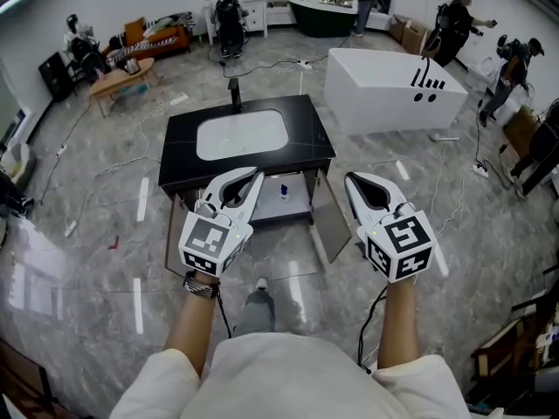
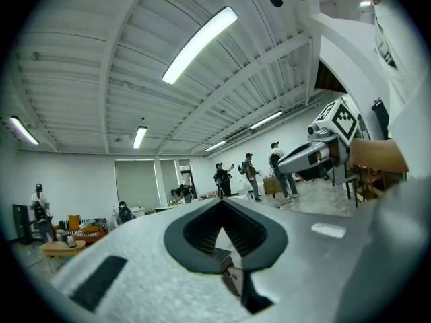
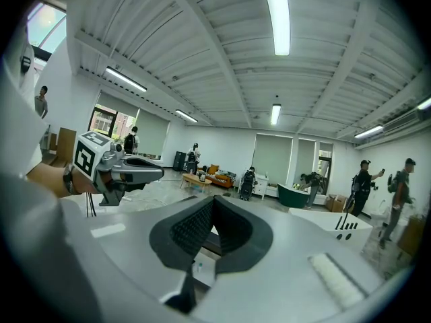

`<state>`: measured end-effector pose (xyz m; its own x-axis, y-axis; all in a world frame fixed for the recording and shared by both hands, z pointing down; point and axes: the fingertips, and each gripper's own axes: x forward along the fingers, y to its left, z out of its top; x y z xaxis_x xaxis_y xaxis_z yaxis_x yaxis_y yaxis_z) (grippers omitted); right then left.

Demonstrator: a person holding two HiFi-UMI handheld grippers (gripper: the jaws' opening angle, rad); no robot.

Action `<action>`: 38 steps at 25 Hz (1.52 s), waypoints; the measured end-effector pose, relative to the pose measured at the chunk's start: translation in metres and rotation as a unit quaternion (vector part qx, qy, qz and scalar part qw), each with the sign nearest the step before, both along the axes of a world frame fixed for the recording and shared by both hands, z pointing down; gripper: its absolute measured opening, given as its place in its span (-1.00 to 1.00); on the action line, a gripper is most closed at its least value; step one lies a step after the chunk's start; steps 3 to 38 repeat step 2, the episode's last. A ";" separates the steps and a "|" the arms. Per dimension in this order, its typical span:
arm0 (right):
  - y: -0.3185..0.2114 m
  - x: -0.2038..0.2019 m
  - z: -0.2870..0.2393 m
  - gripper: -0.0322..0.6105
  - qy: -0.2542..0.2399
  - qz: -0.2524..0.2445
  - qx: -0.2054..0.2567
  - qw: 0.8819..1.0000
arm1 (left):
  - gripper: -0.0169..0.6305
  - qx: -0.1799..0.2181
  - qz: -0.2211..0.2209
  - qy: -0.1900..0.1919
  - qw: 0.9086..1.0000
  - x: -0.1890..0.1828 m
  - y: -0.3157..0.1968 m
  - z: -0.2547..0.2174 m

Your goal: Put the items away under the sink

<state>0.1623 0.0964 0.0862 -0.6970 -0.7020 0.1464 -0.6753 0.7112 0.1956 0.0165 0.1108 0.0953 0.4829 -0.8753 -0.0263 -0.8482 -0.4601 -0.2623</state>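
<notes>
Head view | black rectangular countertop [image 1: 179,151] | white rounded basin [image 1: 242,135] | marbled floor [image 1: 87,260]

Large open hall, fitted out as a studio with mock home corners.
- Sink cabinet [image 1: 175,151], black top, standing free in mid-floor.
- White bathtub [image 1: 384,90] and dark bathtub [image 1: 319,16] on grey marble-look floor [image 1: 87,260].
- Sofa [image 1: 162,37] and low table [image 1: 118,78] by the wall.
- Loose cables [image 1: 271,64]; cardboard boxes [image 1: 403,26].
- Several people [image 1: 454,20] standing about.
- Ribbed ceiling [image 3: 222,52], tube lights [image 3: 275,15].
</notes>
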 end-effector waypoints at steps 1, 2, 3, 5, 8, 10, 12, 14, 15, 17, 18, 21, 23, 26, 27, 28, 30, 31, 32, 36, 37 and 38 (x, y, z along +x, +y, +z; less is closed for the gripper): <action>0.002 0.001 -0.001 -0.88 0.001 -0.001 0.000 1.000 | -0.94 0.000 0.000 0.000 1.000 0.001 0.002 -0.001; 0.004 0.002 -0.001 -0.88 0.001 -0.001 -0.001 1.000 | -0.94 0.000 0.000 0.000 1.000 0.002 0.004 -0.002; 0.004 0.002 -0.001 -0.88 0.001 -0.001 -0.001 1.000 | -0.94 0.000 0.000 0.000 1.000 0.002 0.004 -0.002; 0.004 0.002 -0.001 -0.88 0.001 -0.001 -0.001 1.000 | -0.94 0.000 0.000 0.000 1.000 0.002 0.004 -0.002; 0.004 0.002 -0.001 -0.88 0.001 -0.001 -0.001 1.000 | -0.94 0.000 0.000 0.000 1.000 0.002 0.004 -0.002; 0.004 0.002 -0.001 -0.88 0.001 -0.001 -0.001 1.000 | -0.94 0.000 0.000 0.000 1.000 0.002 0.004 -0.002; 0.004 0.002 -0.001 -0.88 0.001 -0.001 -0.001 1.000 | -0.94 0.000 0.000 0.000 1.000 0.002 0.004 -0.002; 0.004 0.002 -0.001 -0.88 0.001 -0.001 -0.001 1.000 | -0.94 0.000 0.000 0.000 1.000 0.002 0.004 -0.002; 0.004 0.002 -0.001 -0.88 0.001 -0.001 -0.001 1.000 | -0.94 0.000 0.000 0.000 1.000 0.002 0.004 -0.002; 0.004 0.002 -0.001 -0.88 0.001 -0.001 -0.001 1.000 | -0.94 0.000 0.000 0.000 1.000 0.002 0.004 -0.002; 0.004 0.002 -0.001 -0.88 0.001 -0.001 -0.001 1.000 | -0.94 0.000 0.000 0.000 1.000 0.002 0.004 -0.002; 0.004 0.002 -0.001 -0.88 0.001 -0.001 -0.001 1.000 | -0.94 0.000 0.000 0.000 1.000 0.002 0.004 -0.002; 0.004 0.002 -0.001 -0.88 0.001 -0.001 -0.001 1.000 | -0.94 0.000 0.000 0.000 1.000 0.002 0.004 -0.002; 0.004 0.002 -0.001 -0.88 0.001 -0.001 -0.001 1.000 | -0.94 0.000 0.000 0.000 1.000 0.002 0.004 -0.002; 0.004 0.002 -0.001 -0.88 0.001 -0.001 -0.001 1.000 | -0.94 0.000 0.000 0.000 1.000 0.002 0.004 -0.002; 0.004 0.002 -0.001 -0.88 0.001 -0.001 -0.001 1.000 | -0.94 0.000 0.000 0.000 1.000 0.002 0.004 -0.002; 0.004 0.002 -0.001 -0.88 0.001 -0.001 -0.001 1.000 | -0.94 0.000 0.000 0.000 1.000 0.002 0.004 -0.002; 0.004 0.002 -0.001 -0.88 0.001 -0.001 -0.001 1.000 | -0.94 0.000 0.000 0.000 1.000 0.002 0.004 -0.002; 0.004 0.002 -0.001 -0.88 0.001 -0.001 -0.001 1.000 | -0.94 0.000 0.000 0.000 1.000 0.002 0.004 -0.002; 0.004 0.002 -0.001 -0.88 0.001 -0.001 -0.001 1.000 | -0.94 0.000 0.000 0.000 1.000 0.002 0.004 -0.002; 0.004 0.002 -0.001 -0.88 0.001 -0.001 -0.001 1.000 | -0.94 0.000 0.000 0.000 1.000 0.002 0.004 -0.002; 0.004 0.002 -0.001 -0.88 0.001 -0.001 -0.001 1.000 | -0.94 0.000 0.000 0.000 1.000 0.002 0.004 -0.002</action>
